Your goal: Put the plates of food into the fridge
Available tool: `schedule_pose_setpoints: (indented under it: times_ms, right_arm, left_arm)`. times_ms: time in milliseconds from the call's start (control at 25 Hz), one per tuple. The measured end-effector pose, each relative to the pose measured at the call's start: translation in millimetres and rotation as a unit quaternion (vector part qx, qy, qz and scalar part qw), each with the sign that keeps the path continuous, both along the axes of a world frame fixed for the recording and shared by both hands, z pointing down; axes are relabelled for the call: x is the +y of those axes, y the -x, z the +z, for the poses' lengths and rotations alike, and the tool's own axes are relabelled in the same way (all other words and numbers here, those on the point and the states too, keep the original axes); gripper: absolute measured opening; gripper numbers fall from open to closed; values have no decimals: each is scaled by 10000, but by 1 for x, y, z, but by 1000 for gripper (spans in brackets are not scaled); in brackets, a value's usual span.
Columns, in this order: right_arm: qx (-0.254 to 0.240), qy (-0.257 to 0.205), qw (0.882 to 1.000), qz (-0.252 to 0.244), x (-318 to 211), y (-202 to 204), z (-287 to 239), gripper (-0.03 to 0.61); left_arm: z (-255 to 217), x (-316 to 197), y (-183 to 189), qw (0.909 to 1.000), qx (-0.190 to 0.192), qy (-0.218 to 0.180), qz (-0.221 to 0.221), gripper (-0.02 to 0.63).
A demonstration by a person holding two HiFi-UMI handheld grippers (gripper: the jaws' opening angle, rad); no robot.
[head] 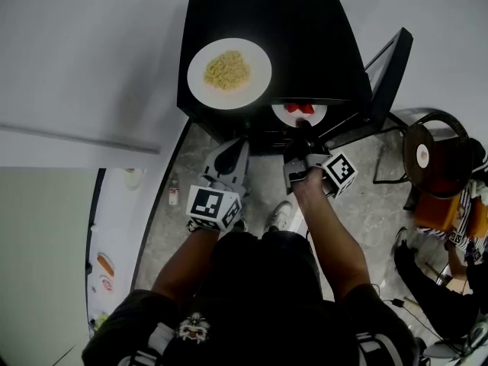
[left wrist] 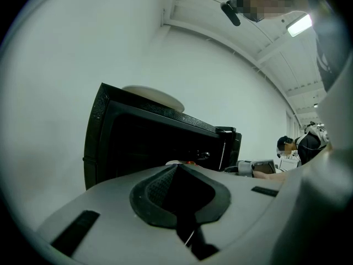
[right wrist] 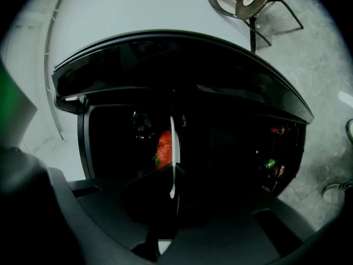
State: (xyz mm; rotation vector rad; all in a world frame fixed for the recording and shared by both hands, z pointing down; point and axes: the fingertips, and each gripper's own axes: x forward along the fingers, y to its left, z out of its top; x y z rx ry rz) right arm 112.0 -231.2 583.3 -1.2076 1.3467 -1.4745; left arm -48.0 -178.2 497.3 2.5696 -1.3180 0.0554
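Observation:
A white plate of noodles point(head: 229, 72) rests on top of the black mini fridge point(head: 305, 29). My right gripper point(head: 303, 130) is shut on the rim of a small white plate of strawberries point(head: 299, 113), held at the fridge's open front. In the right gripper view the plate point(right wrist: 172, 148) shows edge-on between the jaws point(right wrist: 174, 189), with a strawberry point(right wrist: 164, 147) on it and the dark fridge interior behind. My left gripper point(head: 236, 145) hangs shut and empty in front of the fridge. Its own view point(left wrist: 177, 170) shows the fridge point(left wrist: 143, 148) and the noodle plate point(left wrist: 154, 97).
The fridge door point(head: 385, 78) stands open to the right, with small items on its shelves point(right wrist: 271, 164). A round chair point(head: 431, 152) and a seated person point(head: 450, 242) are at the right. A counter point(head: 114, 250) runs along the left. The floor is grey stone.

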Motion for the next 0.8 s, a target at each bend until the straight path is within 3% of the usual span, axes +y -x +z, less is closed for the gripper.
schedule_pose_setpoints:
  times_ms: [800]
  right_arm:
    - [-60, 229, 9992, 312, -26, -3, 7, 34]
  left_arm:
    - [4, 1, 5, 9997, -116, 149, -177, 21]
